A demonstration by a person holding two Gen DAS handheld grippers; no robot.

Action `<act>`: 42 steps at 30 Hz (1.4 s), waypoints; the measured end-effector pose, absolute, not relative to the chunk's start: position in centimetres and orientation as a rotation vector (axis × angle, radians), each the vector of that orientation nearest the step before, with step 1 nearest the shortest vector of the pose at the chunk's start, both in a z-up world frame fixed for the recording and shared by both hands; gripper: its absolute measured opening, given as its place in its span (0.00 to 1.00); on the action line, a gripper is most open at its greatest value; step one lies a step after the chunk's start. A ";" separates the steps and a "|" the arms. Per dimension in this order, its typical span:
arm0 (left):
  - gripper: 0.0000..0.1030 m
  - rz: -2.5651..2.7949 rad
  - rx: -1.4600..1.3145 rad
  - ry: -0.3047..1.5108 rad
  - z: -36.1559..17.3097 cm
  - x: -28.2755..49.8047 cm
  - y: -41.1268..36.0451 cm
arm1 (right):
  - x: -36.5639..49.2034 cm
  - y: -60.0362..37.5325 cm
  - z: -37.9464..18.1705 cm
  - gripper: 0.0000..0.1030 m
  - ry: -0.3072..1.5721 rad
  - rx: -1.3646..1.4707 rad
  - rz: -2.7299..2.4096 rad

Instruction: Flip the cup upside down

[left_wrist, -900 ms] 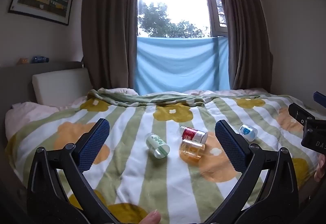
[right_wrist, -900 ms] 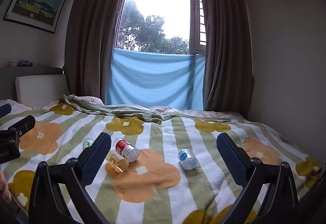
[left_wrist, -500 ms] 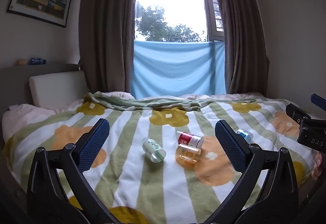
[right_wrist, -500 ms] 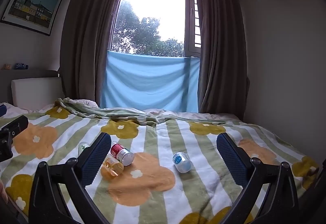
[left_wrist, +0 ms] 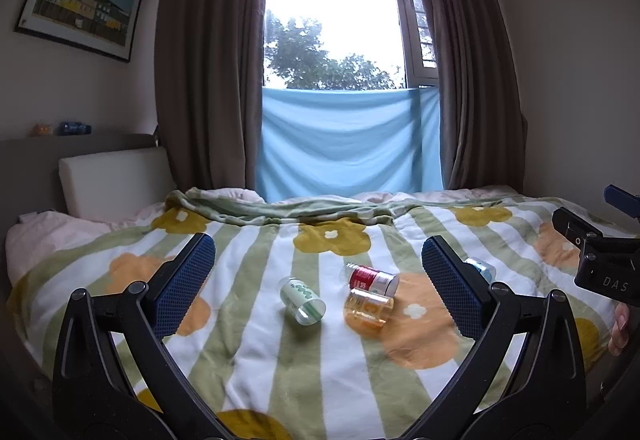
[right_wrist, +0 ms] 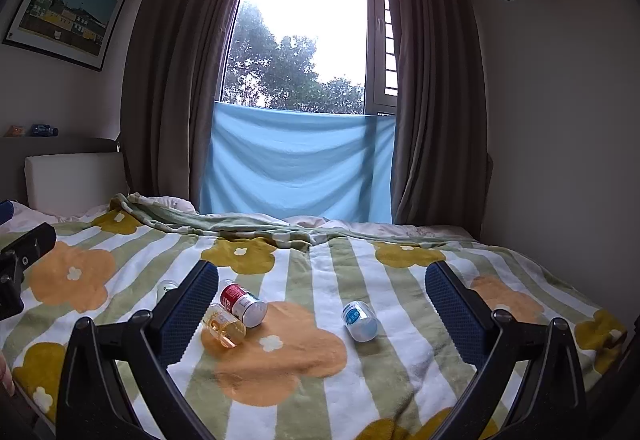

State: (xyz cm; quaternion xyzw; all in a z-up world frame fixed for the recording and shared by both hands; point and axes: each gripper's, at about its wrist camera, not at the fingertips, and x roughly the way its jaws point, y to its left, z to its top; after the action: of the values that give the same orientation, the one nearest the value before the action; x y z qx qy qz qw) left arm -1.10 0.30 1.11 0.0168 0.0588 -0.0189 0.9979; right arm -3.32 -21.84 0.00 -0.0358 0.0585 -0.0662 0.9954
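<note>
Several small cups lie on their sides on the flowered bedspread. In the left wrist view a green-printed cup lies mid-bed, with a red-labelled cup and an amber cup touching to its right, and a blue-labelled cup half hidden behind my right finger. My left gripper is open, held above the bed short of the cups. In the right wrist view the blue-labelled cup, red-labelled cup and amber cup lie ahead of my right gripper, open and empty.
The bedspread covers a wide bed with a folded green blanket edge at the back. A white headboard cushion stands at the left. Curtains and a blue cloth hang at the window. The other gripper's body shows at the right edge.
Both grippers have tilted up and pulled back slightly, so the cups sit lower in each view. No cup has moved, and both grippers stay open.
</note>
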 end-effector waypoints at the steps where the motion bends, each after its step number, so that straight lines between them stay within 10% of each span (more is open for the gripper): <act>1: 1.00 -0.032 0.028 0.118 1.1 -1.1 0.4 | -3.3 -21.8 0.0 1.00 0.119 -0.070 -0.129; 42: 1.00 -0.044 0.036 0.143 1.0 -1.0 0.5 | -3.5 -21.2 1.0 1.00 0.105 -0.056 -0.109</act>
State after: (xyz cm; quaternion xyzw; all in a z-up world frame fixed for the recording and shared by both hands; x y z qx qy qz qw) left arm -1.01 0.51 0.97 0.0179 0.0712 -0.0221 0.9971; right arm -3.54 -21.16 0.96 -0.0280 0.0524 -0.0543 0.9968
